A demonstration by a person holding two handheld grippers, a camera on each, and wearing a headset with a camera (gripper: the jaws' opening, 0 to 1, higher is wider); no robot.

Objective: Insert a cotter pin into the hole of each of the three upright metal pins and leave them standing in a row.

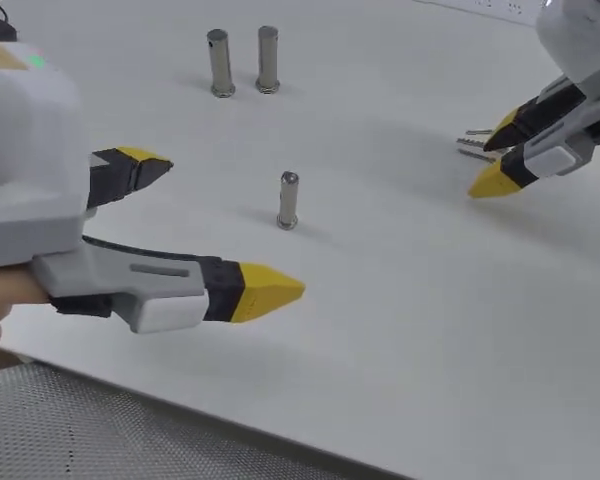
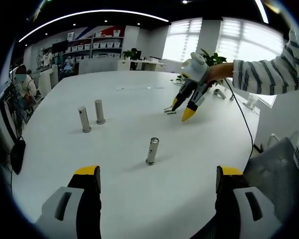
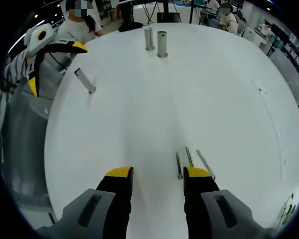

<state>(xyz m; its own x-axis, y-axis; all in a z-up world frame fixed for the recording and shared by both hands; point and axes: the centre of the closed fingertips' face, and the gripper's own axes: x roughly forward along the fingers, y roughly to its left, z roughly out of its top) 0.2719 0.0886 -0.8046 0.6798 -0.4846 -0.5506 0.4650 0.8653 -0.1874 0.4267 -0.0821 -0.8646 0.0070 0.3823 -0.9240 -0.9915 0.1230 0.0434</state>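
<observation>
Left gripper (image 1: 230, 228) is wide open near the lone metal pin (image 1: 289, 200); right gripper (image 1: 480, 168), open, hovers beside cotter pins (image 3: 189, 160) on the bench (image 1: 400, 300)

there are three upright silver metal cylinder pins (image 1: 288, 200), three thin grey metal cotter pins (image 3: 189, 157), two yellow-tipped grey grippers, namely the left gripper (image 2: 158, 172) and the right gripper (image 3: 158, 173), and one white table (image 1: 430, 330).

A wide white tabletop (image 1: 400, 330) is stretching beneath and ahead of the left gripper (image 1: 236, 226). A grey perforated mesh surface (image 1: 100, 430) is lying just behind it. A green potted plant (image 2: 217, 59) is standing far ahead.
</observation>
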